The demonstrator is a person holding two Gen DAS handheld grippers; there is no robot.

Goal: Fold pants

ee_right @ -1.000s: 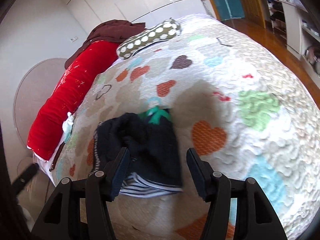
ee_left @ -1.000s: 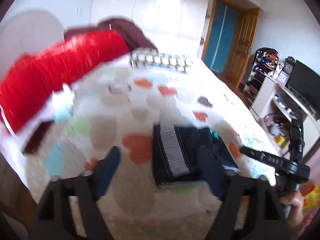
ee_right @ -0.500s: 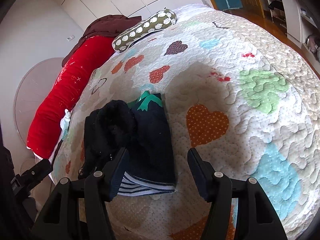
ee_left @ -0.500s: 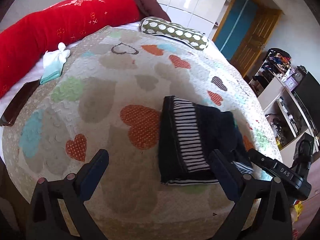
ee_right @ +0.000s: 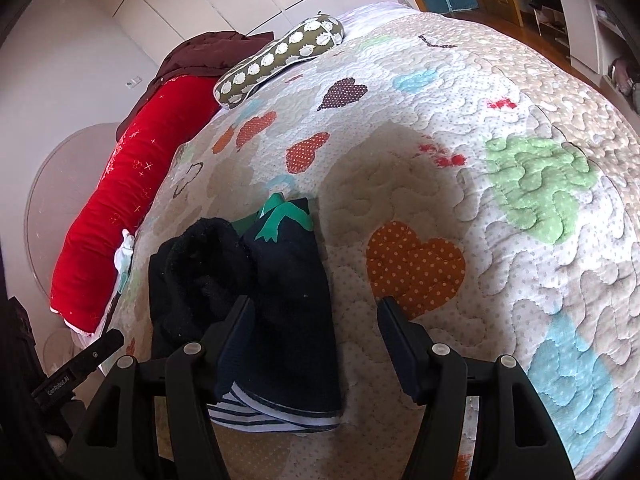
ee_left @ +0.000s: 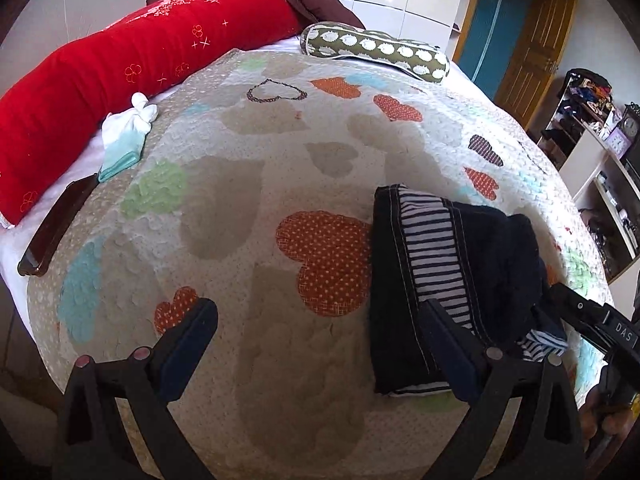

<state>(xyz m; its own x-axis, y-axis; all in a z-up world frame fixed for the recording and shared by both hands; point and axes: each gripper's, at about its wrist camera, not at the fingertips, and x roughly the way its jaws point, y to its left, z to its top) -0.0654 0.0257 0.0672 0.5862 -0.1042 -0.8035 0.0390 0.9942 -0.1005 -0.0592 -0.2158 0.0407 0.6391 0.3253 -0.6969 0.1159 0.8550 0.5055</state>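
Folded dark pants (ee_left: 452, 280) on the quilted bedspread (ee_left: 280, 160)
Navy fabric lies bunched in a compact pile, its striped lining turned out along one edge and a green patch showing at the far end

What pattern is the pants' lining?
Navy-and-white stripes on the pants; clearest in the left wrist view.

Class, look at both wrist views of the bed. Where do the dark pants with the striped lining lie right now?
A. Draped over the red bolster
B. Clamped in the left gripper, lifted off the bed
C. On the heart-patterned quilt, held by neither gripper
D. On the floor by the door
C. The pants rest in a folded bundle on the quilt; the left gripper and the right gripper both stand open, gripping nothing.
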